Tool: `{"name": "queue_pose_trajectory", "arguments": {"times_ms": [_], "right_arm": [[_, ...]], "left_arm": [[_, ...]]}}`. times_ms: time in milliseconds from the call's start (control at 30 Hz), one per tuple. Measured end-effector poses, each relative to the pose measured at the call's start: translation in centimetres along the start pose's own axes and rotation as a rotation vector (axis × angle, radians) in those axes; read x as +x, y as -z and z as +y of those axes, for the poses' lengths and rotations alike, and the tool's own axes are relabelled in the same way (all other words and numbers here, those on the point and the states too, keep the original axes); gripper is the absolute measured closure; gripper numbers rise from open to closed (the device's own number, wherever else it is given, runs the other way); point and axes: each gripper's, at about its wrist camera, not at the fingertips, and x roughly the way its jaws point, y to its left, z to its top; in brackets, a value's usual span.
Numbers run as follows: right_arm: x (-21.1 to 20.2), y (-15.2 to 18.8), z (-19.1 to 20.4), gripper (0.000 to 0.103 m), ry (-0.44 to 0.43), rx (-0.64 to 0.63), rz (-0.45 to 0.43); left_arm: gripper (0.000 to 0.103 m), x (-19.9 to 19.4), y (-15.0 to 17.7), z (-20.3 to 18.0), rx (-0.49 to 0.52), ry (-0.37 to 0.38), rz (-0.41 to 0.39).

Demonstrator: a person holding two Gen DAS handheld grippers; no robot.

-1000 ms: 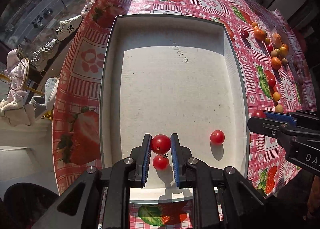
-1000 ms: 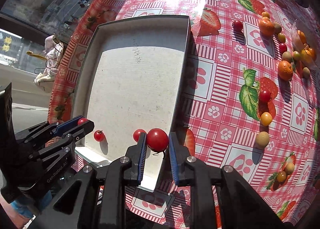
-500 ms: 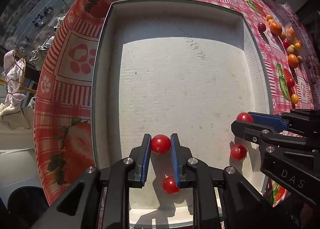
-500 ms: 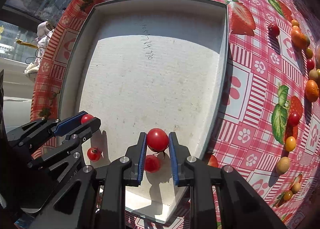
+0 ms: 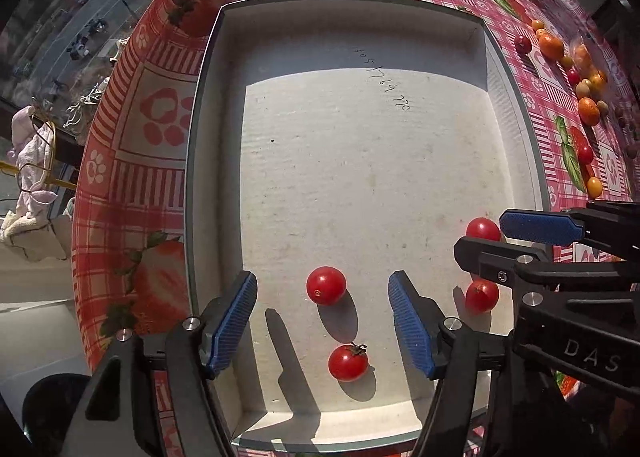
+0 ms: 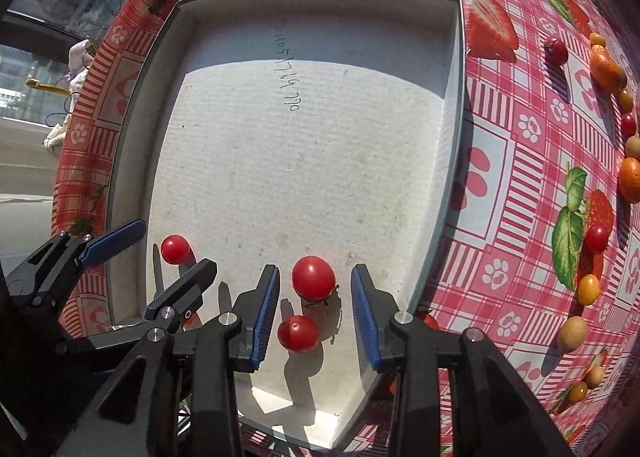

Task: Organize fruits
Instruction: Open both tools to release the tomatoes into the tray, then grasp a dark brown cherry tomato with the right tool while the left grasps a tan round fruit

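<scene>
My left gripper [image 5: 322, 321] points down into the white tray [image 5: 192, 177], its jaws opening. A red cherry tomato [image 5: 326, 285] sits loose between the blue pads, touching neither. A second tomato [image 5: 348, 362] with a green stem lies just nearer. My right gripper [image 6: 316, 313] hangs over the tray's near right corner, jaws also opening, with a tomato [image 6: 313, 277] free between its pads and another tomato [image 6: 298, 333] below it. In the left wrist view the right gripper [image 5: 516, 237] enters from the right, above one more tomato [image 5: 482, 296].
The tray's wall [image 6: 460, 137] stands on a red strawberry-print tablecloth [image 6: 520, 161]. Several small fruits lie scattered to the right: an orange one [image 6: 606, 69], a yellow one [image 6: 588, 289], a dark red one [image 6: 556, 51]. The table edge [image 5: 84, 177] drops off at the left.
Both grippers went from shut on a tomato to open, and both tomatoes are now loose in the tray. Both hands sank lower; the right one moved in over the tray.
</scene>
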Motion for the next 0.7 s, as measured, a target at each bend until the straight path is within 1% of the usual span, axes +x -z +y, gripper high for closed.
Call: {"name": "queue_pose_trajectory", "arguments": {"times_ms": [67, 133, 200, 267, 467, 533, 567, 633, 700], "right_arm": [[-0.3, 0.0, -0.1, 0.055, -0.001, -0.007, -0.007], [-0.6, 0.0, 0.1, 0.046, -0.012, -0.013, -0.012], [-1.2, 0.3, 0.1, 0.027, -0.042, -0.013, -0.021], [-1.8, 0.3, 0.4, 0.016, -0.058, -0.015, -0.039], [-3.6, 0.6, 0.8, 0.016, -0.086, -0.013, -0.073], [-4.3, 1.0, 0.2, 0.016, -0.089, -0.006, -0.085], [-4.6, 1.2, 0.2, 0.015, -0.087, -0.002, -0.090], [-5.1, 1.6, -0.2, 0.015, -0.087, 0.009, -0.098], [-5.8, 2.2, -1.3, 0.015, -0.086, 0.027, -0.104]], "left_arm": [[0.034, -0.3, 0.0, -0.1, 0.000, -0.009, -0.005], [0.034, -0.6, -0.1, -0.2, -0.003, -0.013, -0.013], [0.033, -1.2, 0.1, -0.2, -0.003, -0.015, -0.022], [0.033, -1.6, 0.1, -0.4, 0.004, -0.022, -0.024], [0.033, -2.7, 0.7, -1.3, 0.034, -0.035, -0.019], [0.033, -3.1, 0.9, -2.0, 0.043, -0.035, -0.016], [0.033, -3.7, 1.0, -2.9, 0.049, -0.037, -0.014], [0.033, -4.0, 1.5, -3.3, 0.064, -0.035, -0.011], [0.033, -4.2, 1.5, -4.0, 0.082, -0.031, -0.008]]}}
